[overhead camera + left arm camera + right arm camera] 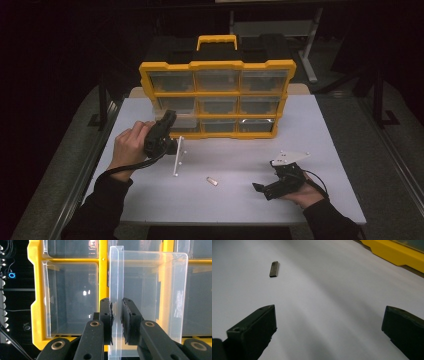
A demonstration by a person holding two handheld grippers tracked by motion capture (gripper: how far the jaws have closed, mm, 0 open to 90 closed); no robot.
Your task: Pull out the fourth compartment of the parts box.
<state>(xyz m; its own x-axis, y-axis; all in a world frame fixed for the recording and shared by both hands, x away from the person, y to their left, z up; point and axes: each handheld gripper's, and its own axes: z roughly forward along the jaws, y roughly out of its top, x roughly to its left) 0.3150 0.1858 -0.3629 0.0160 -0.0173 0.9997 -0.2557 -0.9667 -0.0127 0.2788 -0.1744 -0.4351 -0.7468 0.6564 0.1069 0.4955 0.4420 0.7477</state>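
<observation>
We start at the left gripper (pixel 116 322), where the two black fingers (pixel 106 320) are clamped on the front lip of a clear plastic drawer (pixel 150 295); their rough, rubbery pads press on both faces of that thin lip. The drawer is a see-through box with rounded corners and glossy walls, and we look through it to the frame behind. In the left gripper view it stands partly pulled out of the yellow organiser (pixel 37 302), a hard plastic case with thick bars between its rows of clear drawers. In the high view the left gripper (pixel 167 120) sits at the lower left corner of the organiser (pixel 217 65), which stands upright at the far side of the white bench (pixel 325 150) and has a yellow carry handle on top.

The right gripper (pixel 329 327) rests low over the bench (pixel 324 290) with its blocky, matte black fingers (pixel 259 325) wide apart and nothing between them. Ahead of it lies a small flat metal piece (pixel 274 269), oblong and dull grey, well apart from the fingers. In the high view that piece (pixel 212 181) lies on the bare bench between the two hands, and the right gripper (pixel 260 189) is near the front edge.
</observation>
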